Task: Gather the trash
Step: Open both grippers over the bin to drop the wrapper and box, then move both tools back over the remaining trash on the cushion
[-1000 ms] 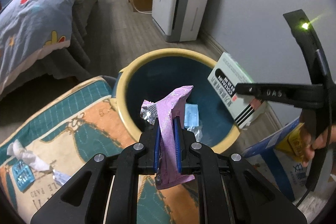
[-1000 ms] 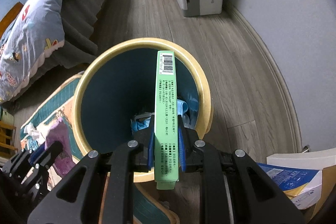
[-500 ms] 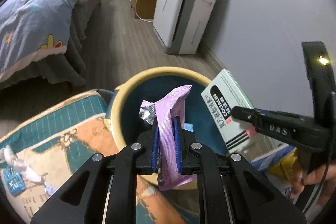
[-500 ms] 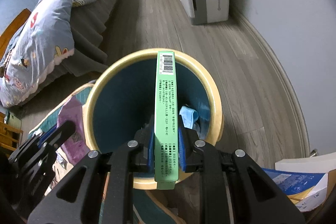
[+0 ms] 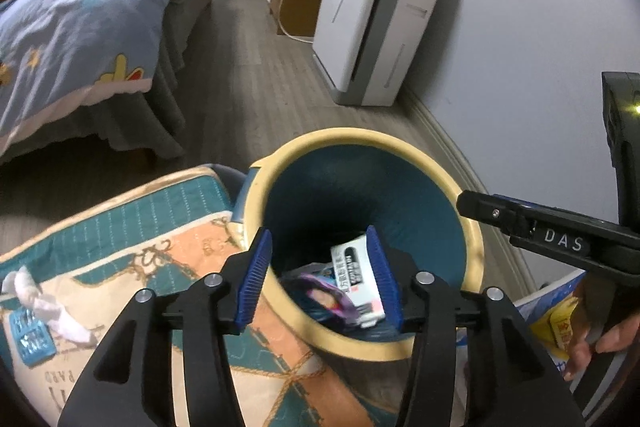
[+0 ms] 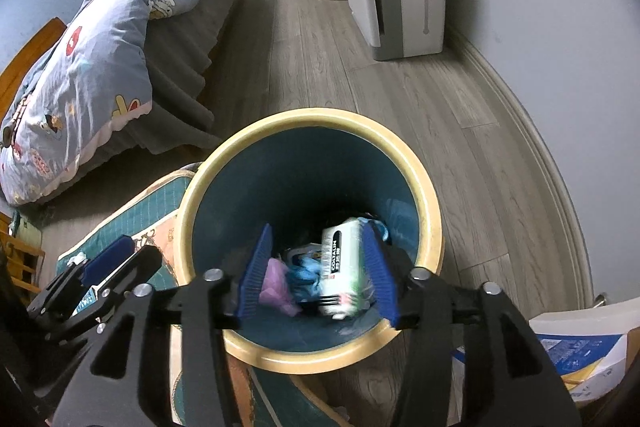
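Cardboard box (image 6: 342, 263) and crinkled purple wrapper (image 6: 274, 285) lie at the bottom of the round bin (image 6: 424, 187) — teal inside, cream rim. Above its mouth both the left gripper (image 5: 320, 275) and the right gripper (image 6: 316, 269) gape wide, empty. Tissue (image 5: 36, 303) sits on the quilted mat (image 5: 132, 227) beside the bin.

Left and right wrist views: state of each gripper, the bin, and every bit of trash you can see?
left gripper: open, empty, over the bin
right gripper: open, empty, over the bin
bin: upright, holding trash
green box: inside bin, lying tilted
purple wrapper: inside bin, beside the box
white tissue: uncollected, lying on the patterned cushion
blue packet: uncollected, on the cushion
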The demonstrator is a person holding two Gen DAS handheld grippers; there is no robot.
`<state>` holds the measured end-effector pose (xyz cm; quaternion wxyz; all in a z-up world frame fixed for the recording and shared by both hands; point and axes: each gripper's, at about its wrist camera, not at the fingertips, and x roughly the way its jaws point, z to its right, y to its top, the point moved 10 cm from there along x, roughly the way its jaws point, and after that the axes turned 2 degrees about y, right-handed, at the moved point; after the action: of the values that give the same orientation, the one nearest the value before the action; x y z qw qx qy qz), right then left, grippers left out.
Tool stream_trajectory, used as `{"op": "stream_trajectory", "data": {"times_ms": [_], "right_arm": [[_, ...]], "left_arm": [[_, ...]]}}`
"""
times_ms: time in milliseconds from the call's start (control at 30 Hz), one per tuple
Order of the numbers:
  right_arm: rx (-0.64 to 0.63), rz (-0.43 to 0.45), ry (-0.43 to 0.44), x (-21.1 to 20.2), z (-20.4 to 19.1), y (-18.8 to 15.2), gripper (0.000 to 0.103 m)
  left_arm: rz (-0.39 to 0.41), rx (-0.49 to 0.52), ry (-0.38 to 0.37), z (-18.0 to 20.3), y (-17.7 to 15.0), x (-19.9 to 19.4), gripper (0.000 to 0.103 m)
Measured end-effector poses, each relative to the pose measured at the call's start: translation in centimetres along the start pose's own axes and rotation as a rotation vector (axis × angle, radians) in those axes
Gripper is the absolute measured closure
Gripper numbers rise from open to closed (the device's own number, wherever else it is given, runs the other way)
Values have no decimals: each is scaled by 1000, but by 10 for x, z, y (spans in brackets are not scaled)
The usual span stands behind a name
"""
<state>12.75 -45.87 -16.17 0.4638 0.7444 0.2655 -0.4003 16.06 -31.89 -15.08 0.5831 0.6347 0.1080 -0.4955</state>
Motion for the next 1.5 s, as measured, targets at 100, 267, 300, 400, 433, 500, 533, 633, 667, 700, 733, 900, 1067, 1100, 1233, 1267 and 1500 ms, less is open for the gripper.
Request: {"op": "stream_trajectory", "data": {"times_ms": [100,267,300,400,433,500,533,633,667,700,733,900,1067,1100,1233,1267,1500], "right_arm": [[-11,4,-5,-3,-4,0,44],[-17,18,3,-12,-15,2,33],[-18,20,5,-13,-16,2,28],[-16,34,1,-18,-22,4,15],[-15,40,-2,-20,-23,4,12],[-4,56,-4,-26,-26,7,6],[1,59,-4,-27,-27,7,6],[15,52,1,-29,-32,7,6],[19,50,6,-30,-35,6,6],[20,50,10,-32,-37,6,6],[19,52,11,-33,-39,6,6],[-5,58,15,-39,-54,5,6],[-46,49,2,-39,-67,0,6],[-48,47,7,-39,-71,-1,6],[-57,35,28,-38,-88,-7,6],[-65,31,38,-38,-95,-10,6],[-145,20,81,-42,-146,-27,6]], "left_arm": [[5,-12,8,-8,-1,-6,46],[20,-21,35,-22,-3,-21,35],[21,-21,39,-24,-3,-24,31],[28,-26,53,-34,-6,-34,21],[29,-28,56,-36,-7,-36,20],[29,-31,71,-43,-10,-42,13],[31,-32,79,-46,-12,-45,13],[33,-36,91,-56,-17,-54,11],[34,-37,95,-58,-18,-56,11],[37,-37,100,-61,-19,-60,11],[41,-38,105,-65,-20,-64,11],[50,-51,122,-79,-26,-81,11],[61,-37,173,-100,-37,-101,11],[62,-42,183,-106,-40,-106,11],[65,-71,223,-131,-53,-124,10],[64,-77,234,-136,-57,-128,10],[61,-127,316,-179,-86,-165,10]]}}
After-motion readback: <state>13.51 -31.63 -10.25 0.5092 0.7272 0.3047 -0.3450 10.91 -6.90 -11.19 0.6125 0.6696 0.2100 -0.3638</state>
